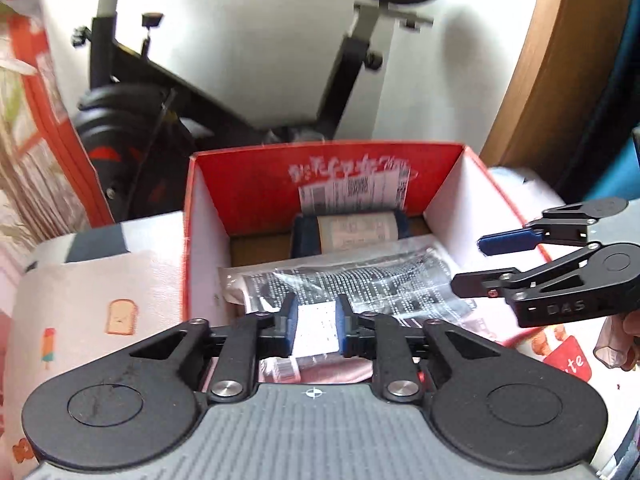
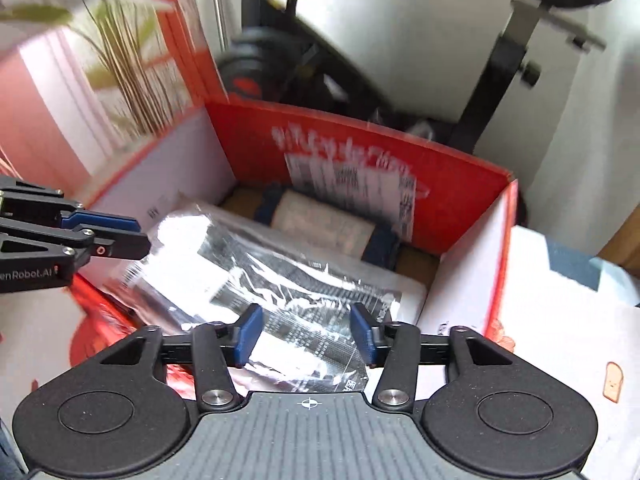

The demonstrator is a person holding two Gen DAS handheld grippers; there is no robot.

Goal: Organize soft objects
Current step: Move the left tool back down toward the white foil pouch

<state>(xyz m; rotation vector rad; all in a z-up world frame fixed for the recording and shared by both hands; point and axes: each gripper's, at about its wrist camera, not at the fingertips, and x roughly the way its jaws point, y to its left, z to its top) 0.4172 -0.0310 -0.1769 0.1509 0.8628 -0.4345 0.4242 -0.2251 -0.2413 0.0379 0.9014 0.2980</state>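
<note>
Left claw [image 1: 316, 326] over crinkly plastic packet [image 1: 360, 284] in red cardboard box [image 1: 320, 168].

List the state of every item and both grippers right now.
Red box: open, flaps up.
Plastic-wrapped packet: lying flat inside the box.
Blue roll: lying at the box's far end.
Left gripper: jaws apart, over the packet.
Right gripper: jaws apart, empty.

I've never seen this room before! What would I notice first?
The red box sits open in the middle, with a crinkly plastic packet lying inside it and a rolled bundle behind the packet, near the far wall. Behind the box stands a black exercise bike. Both grippers, left and right, hang over the box with jaws open.
</note>
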